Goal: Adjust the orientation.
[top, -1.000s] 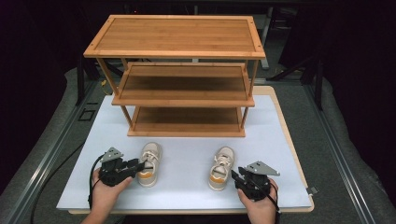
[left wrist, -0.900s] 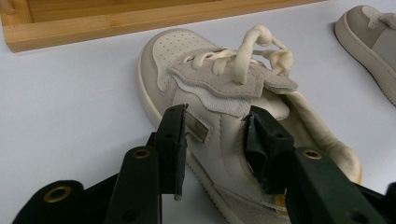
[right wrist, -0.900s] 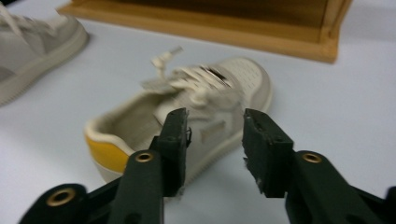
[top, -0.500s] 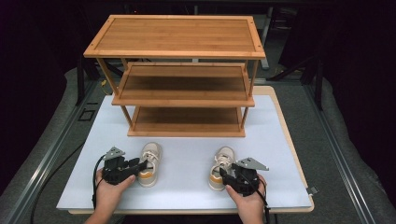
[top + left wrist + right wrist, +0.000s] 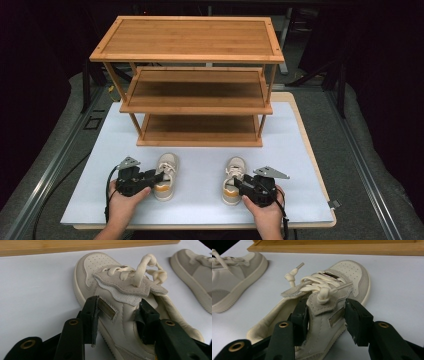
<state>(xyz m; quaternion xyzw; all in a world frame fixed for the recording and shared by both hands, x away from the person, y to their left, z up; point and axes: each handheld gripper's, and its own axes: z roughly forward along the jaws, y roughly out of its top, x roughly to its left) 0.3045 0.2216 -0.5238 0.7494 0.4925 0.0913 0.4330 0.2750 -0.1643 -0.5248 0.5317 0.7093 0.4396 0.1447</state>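
Cream leather and pale suede: two small sneakers sat side by side on the white table (image 5: 200,200), toes toward the bamboo rack (image 5: 195,90), just in front of its lowest shelf. The left gripper (image 5: 156,177) came in at the outer flank of the left shoe (image 5: 165,176), and in the left gripper view the jaws straddled that shoe's (image 5: 120,312) side wall, one outside against the metal tag, the other inside the collar. They had just eased a shade closer; the left gripper (image 5: 117,317) sat snug on the leather, though a firm pinch could not be confirmed. Over on the other side, the right gripper (image 5: 239,184) reached the right shoe (image 5: 233,180) from its outer side. In the right gripper view the jaws had just been closing, one tucked inside the opening of the shoe (image 5: 329,305), the other hanging outside beside the wall with a sliver of daylight, so the right gripper (image 5: 327,315) was open around it. Both shoes rested flat on their soles.
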